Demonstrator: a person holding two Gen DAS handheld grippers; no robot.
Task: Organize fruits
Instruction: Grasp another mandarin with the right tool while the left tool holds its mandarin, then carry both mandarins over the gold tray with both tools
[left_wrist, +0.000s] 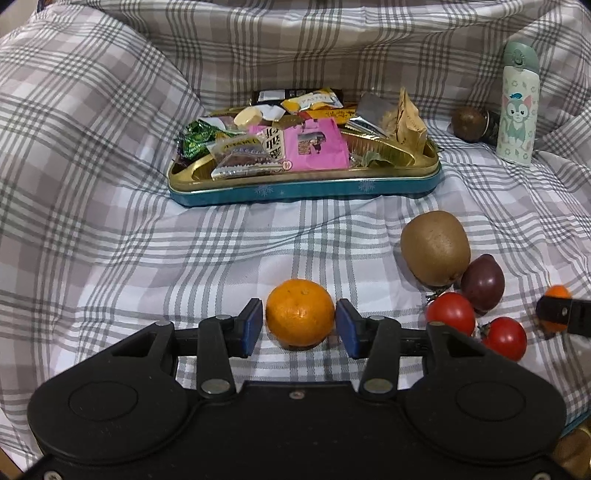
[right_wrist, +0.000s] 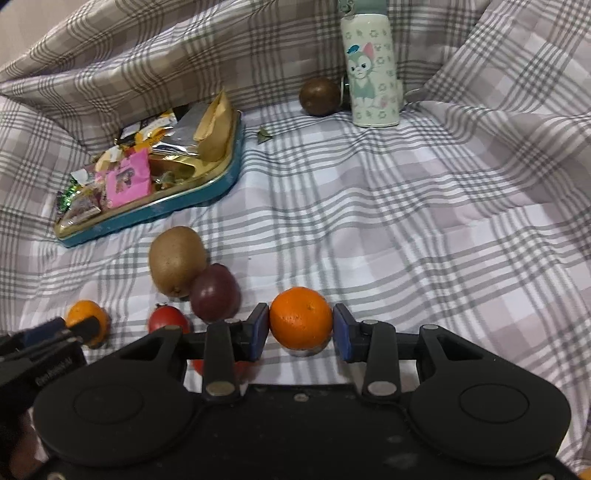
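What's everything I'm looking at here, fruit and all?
left orange: one, orange, between the pads of the left gripper
right orange: one, orange, clamped between the pads of the right gripper
kiwi: one, brown, beside the purple fruit
purple fruit: one, dark purple, behind the tomatoes
tomatoes: two, red, right of left orange
tin: one, teal and gold, at back, holding snack packets
bottle: one, pale green, cartoon cat, upright at back
dark fruit: one, brown, beside the bottle
cloth: one, grey-and-white plaid, under everything
left gripper: one, black, blue pads
right gripper: one, black, blue pads

Rumpled plaid bedding all around
Grey-and-white checked sheet covers the surface, bunched up high behind under dim indoor light.
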